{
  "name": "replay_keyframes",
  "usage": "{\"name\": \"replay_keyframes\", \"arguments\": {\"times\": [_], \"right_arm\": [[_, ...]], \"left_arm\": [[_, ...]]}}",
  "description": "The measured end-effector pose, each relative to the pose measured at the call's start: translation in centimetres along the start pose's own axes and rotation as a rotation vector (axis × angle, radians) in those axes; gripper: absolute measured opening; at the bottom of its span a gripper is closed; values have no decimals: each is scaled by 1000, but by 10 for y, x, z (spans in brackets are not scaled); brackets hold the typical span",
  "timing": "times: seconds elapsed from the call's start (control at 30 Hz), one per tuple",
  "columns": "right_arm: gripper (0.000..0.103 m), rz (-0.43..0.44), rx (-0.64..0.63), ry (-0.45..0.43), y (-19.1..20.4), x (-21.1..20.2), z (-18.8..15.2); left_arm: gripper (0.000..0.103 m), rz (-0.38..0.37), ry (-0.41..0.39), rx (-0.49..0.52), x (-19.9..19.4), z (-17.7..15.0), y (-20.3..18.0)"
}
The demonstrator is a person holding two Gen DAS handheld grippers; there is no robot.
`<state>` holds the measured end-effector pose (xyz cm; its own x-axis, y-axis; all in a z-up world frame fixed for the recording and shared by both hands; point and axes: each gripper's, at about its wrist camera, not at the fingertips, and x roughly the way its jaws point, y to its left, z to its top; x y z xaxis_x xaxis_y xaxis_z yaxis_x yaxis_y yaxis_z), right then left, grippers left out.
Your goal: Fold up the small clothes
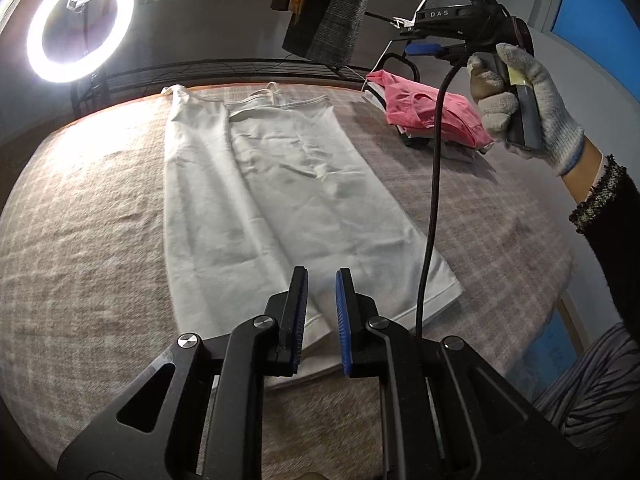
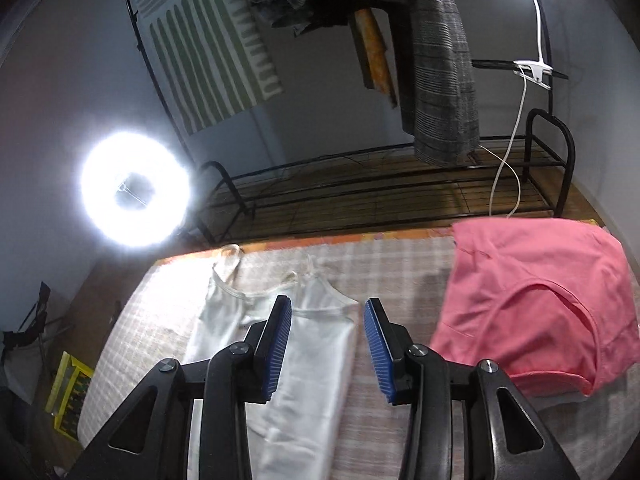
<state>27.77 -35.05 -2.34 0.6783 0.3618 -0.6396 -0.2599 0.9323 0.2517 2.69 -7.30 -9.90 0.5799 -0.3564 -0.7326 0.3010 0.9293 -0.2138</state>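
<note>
**White camisole folded lengthwise, both grippers clear of it**

Your checked table cover [image 1: 100, 208] carries everything, so start there: it gives a flat bed for folding. The white camisole [image 1: 288, 200] lies along its middle, straps at the far edge, with one long side already turned over onto the body, which I judge is why it looks narrow and layered. The pink garment [image 1: 436, 116] sits on a small folded stack at the far right corner, kept apart as finished work, I'd guess. Your left gripper [image 1: 322, 280] hangs over the near hem, jaws narrowly parted and holding nothing. Your right gripper [image 2: 327, 312] is raised above the strap end, jaws wide and empty
</note>
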Motion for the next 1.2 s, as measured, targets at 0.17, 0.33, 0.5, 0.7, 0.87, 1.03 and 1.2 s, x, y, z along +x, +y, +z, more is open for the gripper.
{"name": "replay_keyframes", "arguments": {"times": [0.17,0.33,0.5,0.7,0.87,1.03,1.2], "right_arm": [[40,-7,10,16,-28,-2,-10],[41,1,20,35,-51,1,-17],[49,38,46,51,-68,10,-22],[49,94,74,75,-79,29,-28],[49,133,103,100,-84,47,-33],[49,123,114,116,-85,63,-33],[49,118,89,135,-72,81,-31]], "left_arm": [[11,-4,5,5,25,4,-26],[31,-17,20,17,49,-2,-53],[31,-39,8,75,61,-10,-85],[31,-40,33,112,79,-13,-105],[31,-39,43,139,89,-16,-112],[32,-100,80,160,95,-17,-123],[32,-47,113,236,105,-25,-138]]}}
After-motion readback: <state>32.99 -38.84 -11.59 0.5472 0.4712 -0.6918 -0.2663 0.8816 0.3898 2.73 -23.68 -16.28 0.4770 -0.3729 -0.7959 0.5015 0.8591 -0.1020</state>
